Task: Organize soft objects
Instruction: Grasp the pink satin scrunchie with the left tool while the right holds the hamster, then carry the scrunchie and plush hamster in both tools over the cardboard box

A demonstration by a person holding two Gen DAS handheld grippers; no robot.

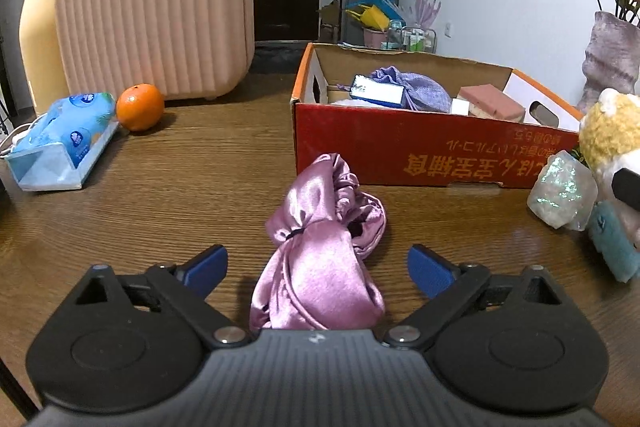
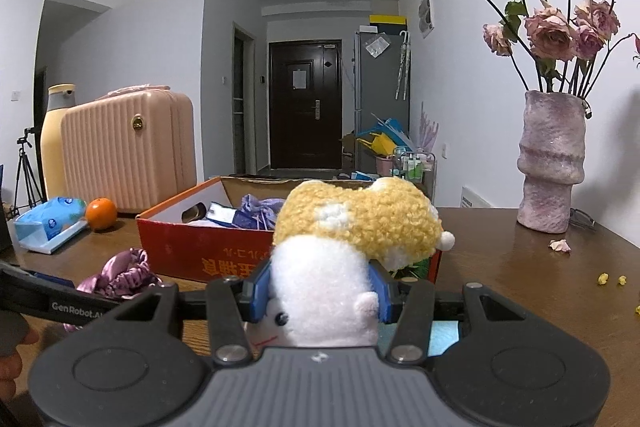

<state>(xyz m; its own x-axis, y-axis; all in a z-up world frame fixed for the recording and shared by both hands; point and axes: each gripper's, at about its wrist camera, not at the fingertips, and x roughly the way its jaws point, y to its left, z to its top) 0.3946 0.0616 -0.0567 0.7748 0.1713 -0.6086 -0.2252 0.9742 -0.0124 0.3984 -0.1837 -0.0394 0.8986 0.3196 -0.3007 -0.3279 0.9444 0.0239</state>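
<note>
A pink satin scrunchie-like cloth (image 1: 320,251) lies on the wooden table between the open fingers of my left gripper (image 1: 318,269), untouched; it also shows in the right wrist view (image 2: 120,273). My right gripper (image 2: 320,291) is shut on a white and yellow plush toy (image 2: 344,247), held above the table in front of the red cardboard box (image 2: 224,251). The box (image 1: 420,151) holds a lilac pouch (image 1: 416,89), a blue-edged pack and a pink sponge (image 1: 492,101). The plush toy shows at the right edge of the left wrist view (image 1: 608,135).
A pink ribbed case (image 1: 156,23), a yellow bottle (image 1: 38,31), an orange (image 1: 140,107) and a blue tissue pack (image 1: 60,143) stand at the left. A vase of dried roses (image 2: 550,159) stands at the right. A glittery translucent lump (image 1: 564,191) sits beside the box.
</note>
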